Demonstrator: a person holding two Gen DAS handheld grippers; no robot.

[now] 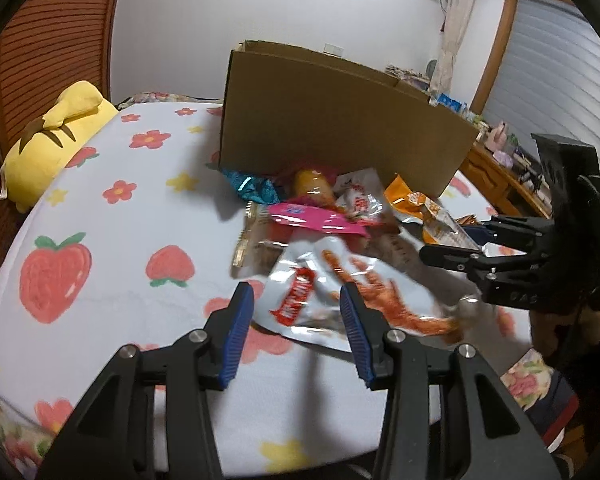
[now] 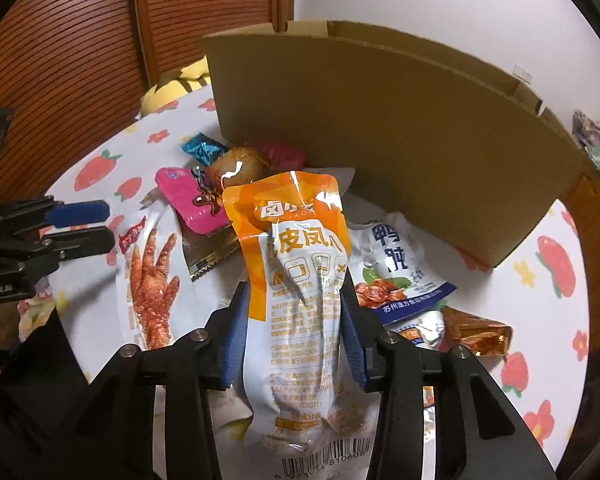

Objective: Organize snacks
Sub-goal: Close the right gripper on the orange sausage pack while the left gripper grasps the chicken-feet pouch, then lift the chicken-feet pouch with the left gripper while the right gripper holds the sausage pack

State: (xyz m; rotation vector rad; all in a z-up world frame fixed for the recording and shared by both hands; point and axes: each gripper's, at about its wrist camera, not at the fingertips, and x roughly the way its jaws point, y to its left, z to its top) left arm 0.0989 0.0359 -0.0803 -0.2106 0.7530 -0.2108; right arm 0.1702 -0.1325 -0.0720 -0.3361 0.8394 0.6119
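- The bed sheet (image 1: 112, 216), white with printed strawberries and flowers, carries everything; only the left wrist view shows the yellow plush pillow (image 1: 56, 140) far to the left of the cardboard box, and a wooden desk (image 1: 496, 172) past the box's right end.
- The cardboard box (image 1: 332, 120) stands upright at the back of the sheet, and the heap of snack packets lies just in front of its near wall.
- The right wrist view alone shows the white-and-blue packet (image 2: 396, 264) with large blue characters, lying in front of the box, and a crumpled amber wrapper (image 2: 480, 332) nearer the camera than that packet.
- The chicken-foot packet (image 1: 340, 292), white with a red label, lies at the near edge of the heap, farthest from the box; in the left wrist view it looks blurred.
- The orange-and-white packet (image 2: 300, 300) sits in front of the box in the right wrist view, lifted towards the camera; the left view shows only its orange end beside the right tool.
- A pink packet (image 1: 316, 220), a teal wrapper (image 1: 252, 188) and a brown bun-like snack (image 1: 312, 188) lie closer to the box.
- The left gripper (image 1: 298, 316) hangs over the near edge of the chicken-foot packet, its blue pads partly apart with nothing pressed between them.
- The right gripper (image 2: 296, 328) has its pads squeezed against both sides of the orange-and-white packet, holding it lengthwise.
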